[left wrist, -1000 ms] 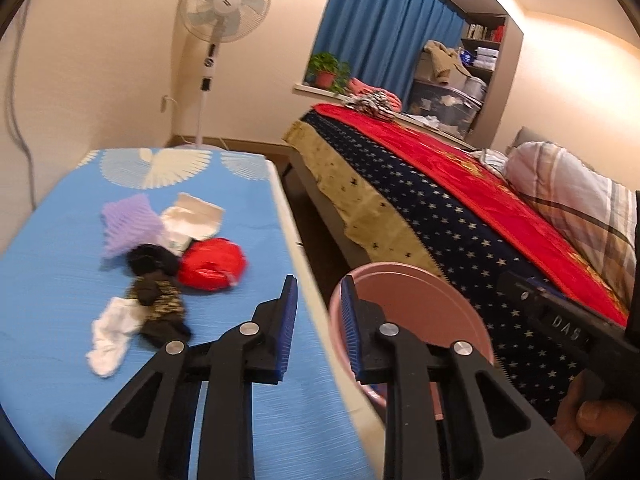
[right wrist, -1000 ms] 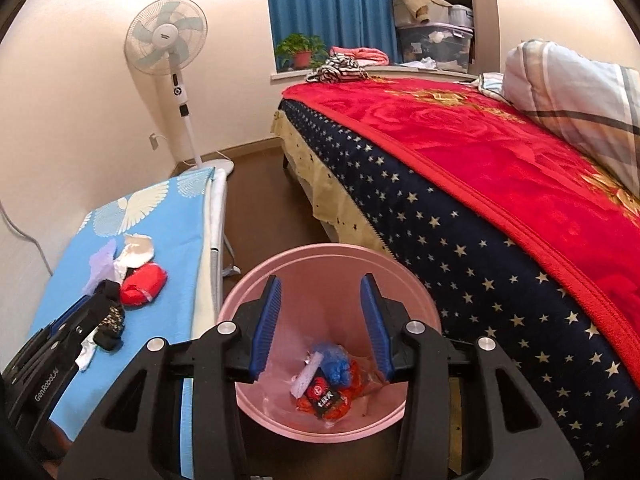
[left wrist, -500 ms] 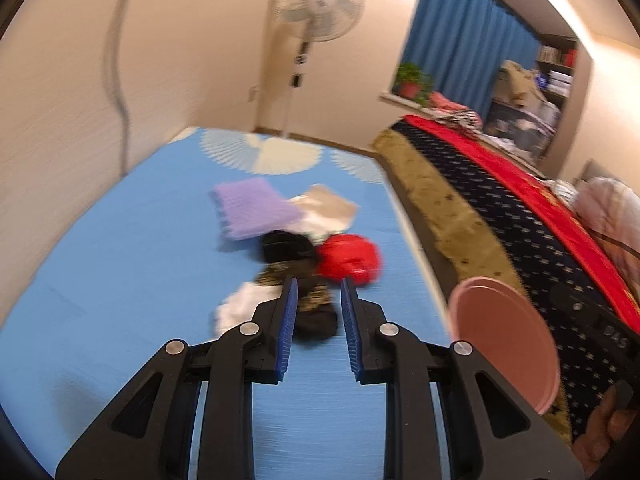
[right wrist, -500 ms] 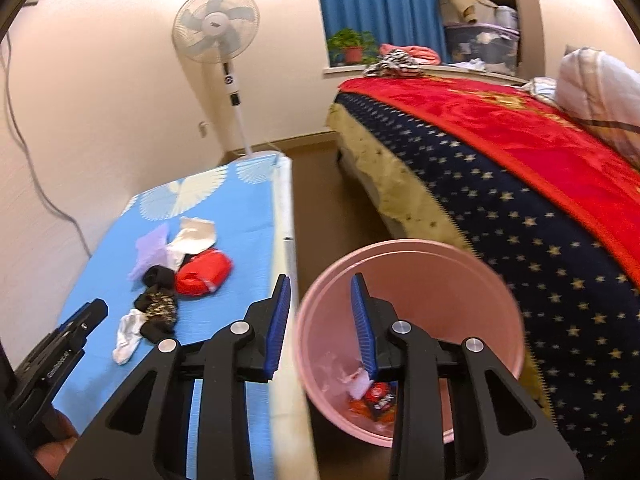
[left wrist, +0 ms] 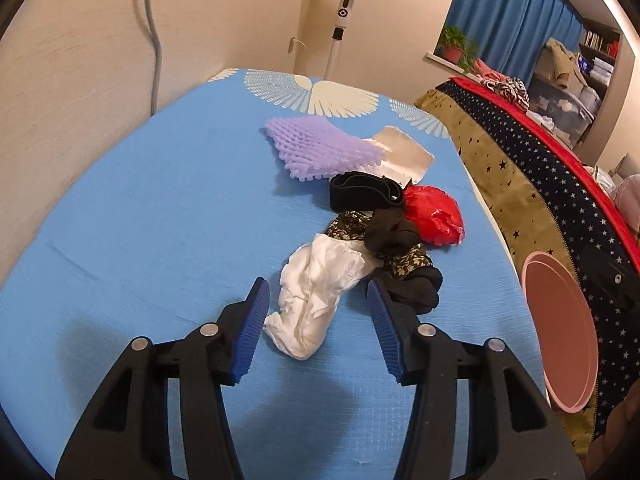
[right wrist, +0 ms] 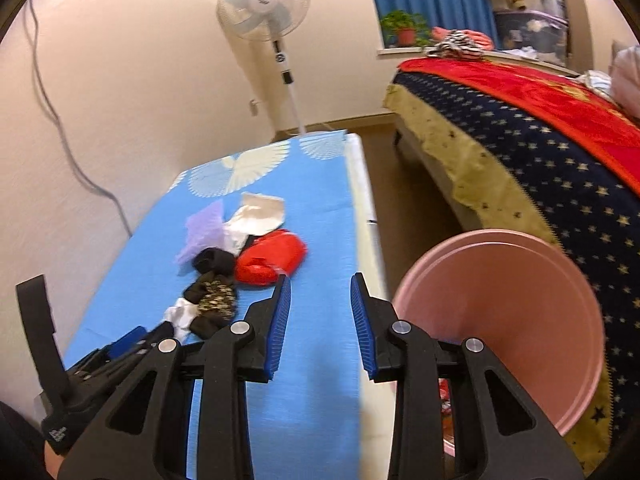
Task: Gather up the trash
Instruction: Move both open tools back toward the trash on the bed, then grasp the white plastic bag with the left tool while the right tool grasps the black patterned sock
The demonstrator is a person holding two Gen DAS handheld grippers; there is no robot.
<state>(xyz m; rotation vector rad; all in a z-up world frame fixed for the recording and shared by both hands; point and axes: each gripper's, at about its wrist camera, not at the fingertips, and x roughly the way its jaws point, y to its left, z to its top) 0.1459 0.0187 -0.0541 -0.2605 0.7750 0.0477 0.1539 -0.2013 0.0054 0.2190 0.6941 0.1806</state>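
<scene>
A pile of trash lies on the blue-covered table point(left wrist: 140, 220): a crumpled white piece point(left wrist: 320, 280), a red plastic bag point(left wrist: 434, 216), dark patterned scraps point(left wrist: 404, 256), a black band point(left wrist: 360, 196), a purple bumpy sheet point(left wrist: 320, 148) and a white card point(left wrist: 404, 152). My left gripper point(left wrist: 316, 282) hangs low over the near end of the pile. Its jaws are opening, with the white piece between them and the pads off it. My right gripper point(right wrist: 320, 278) stands open over bare blue cover, right of the red bag point(right wrist: 272, 258), nothing between its fingers. The pink bin point(right wrist: 500, 320) stands beside the table.
A bed with a starred blue and red blanket point(right wrist: 540, 152) runs along the right, with a narrow strip of floor between it and the table. A standing fan point(right wrist: 264, 4) is at the table's far end. A cable point(left wrist: 154, 32) hangs down the left wall.
My left gripper swung left from the bin's rim to the pile, sank lower, and its jaws widened around the white piece. My right gripper moved left from above the bin to over the table and narrowed slightly.
</scene>
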